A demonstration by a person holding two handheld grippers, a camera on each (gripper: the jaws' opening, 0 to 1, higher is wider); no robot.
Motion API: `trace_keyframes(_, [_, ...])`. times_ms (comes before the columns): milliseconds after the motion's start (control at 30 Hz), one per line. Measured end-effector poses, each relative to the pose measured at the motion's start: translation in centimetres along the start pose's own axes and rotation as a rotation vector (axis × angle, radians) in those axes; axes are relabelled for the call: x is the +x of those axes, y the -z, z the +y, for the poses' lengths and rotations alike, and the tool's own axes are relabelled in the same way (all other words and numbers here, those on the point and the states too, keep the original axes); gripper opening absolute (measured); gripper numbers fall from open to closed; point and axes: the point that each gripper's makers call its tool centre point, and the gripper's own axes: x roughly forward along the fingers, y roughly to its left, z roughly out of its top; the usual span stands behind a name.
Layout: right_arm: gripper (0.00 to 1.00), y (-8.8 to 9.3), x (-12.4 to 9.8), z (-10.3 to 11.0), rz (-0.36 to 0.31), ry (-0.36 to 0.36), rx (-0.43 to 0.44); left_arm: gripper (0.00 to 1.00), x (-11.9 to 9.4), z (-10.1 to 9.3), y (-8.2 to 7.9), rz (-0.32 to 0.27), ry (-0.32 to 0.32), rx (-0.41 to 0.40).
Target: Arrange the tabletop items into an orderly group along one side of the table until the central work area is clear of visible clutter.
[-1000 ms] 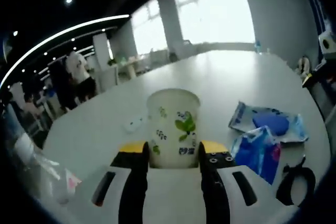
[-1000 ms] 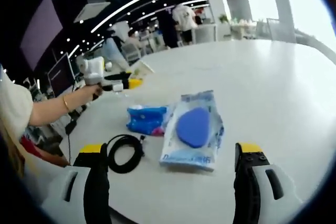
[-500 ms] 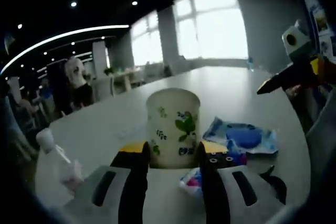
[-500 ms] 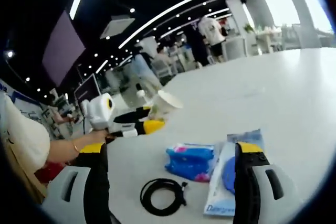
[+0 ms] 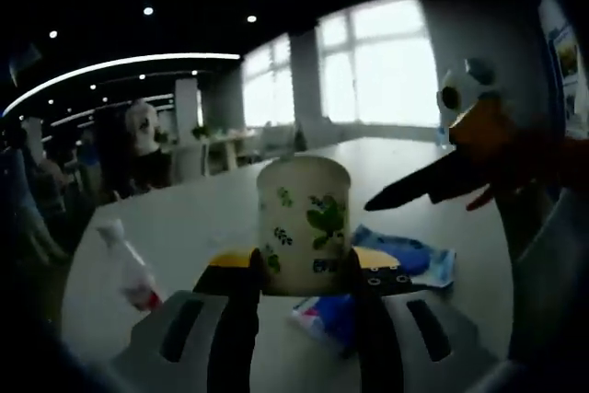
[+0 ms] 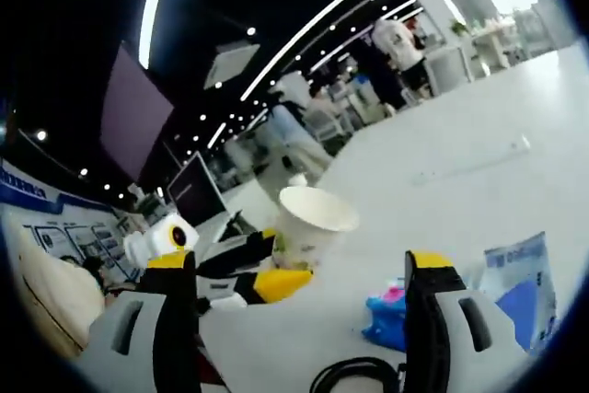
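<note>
White paper cup with green leaf print (image 5: 304, 225), frame centre, is clamped by left gripper (image 5: 304, 273) | right gripper (image 6: 299, 269) jaws apart, empty | blue packets (image 5: 405, 260) and black cable coil (image 6: 354, 376) are judged still ungrouped on white table (image 5: 184, 218).

The cream paper cup with green leaf print (image 5: 303, 225) looks matt. The blue plastic packets (image 6: 515, 296) are glossy and crinkled. The white table (image 5: 193, 227) is smooth with a soft sheen.
</note>
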Motion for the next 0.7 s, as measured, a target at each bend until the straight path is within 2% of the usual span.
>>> trace_keyframes(167, [0.87,-0.5,1.4,1.0,-0.013,-0.029,0.038,0.36,-1.3,0.1,-0.6,-0.030,-0.038,-0.010])
trace_keyframes(233, [0.88,-0.6,1.6,1.5,-0.012,-0.046,0.012,0.36,-1.6,0.3,-0.9,-0.050,-0.066,-0.033])
trace_keyframes(267, [0.86,-0.6,1.8,1.9,-0.005,-0.060,0.017,0.36,-2.0,0.0,-1.6,-0.089,-0.071,-0.010])
trace_keyframes(367, [0.82,-1.1,2.0,2.9,-0.020,-0.107,0.048,0.36,-2.5,-0.1,-1.8,-0.085,-0.098,0.015])
trace_keyframes(400, [0.82,-1.2,2.1,3.0,-0.021,-0.109,0.053,0.36,-2.8,0.0,-2.3,-0.106,-0.110,0.018])
trace_keyframes(533, [0.77,-1.7,2.5,3.3,-0.035,-0.110,0.023,0.36,-3.2,-0.3,-3.0,-0.137,-0.090,-0.021])
trace_keyframes(633, [0.70,-1.8,2.9,3.7,-0.040,-0.127,0.006,0.36,-3.4,-0.7,-3.1,-0.132,-0.068,-0.087])
trace_keyframes(700, [0.70,-1.7,3.2,4.0,-0.038,-0.142,0.010,0.36,-3.5,-0.7,-3.0,-0.123,-0.077,-0.063])
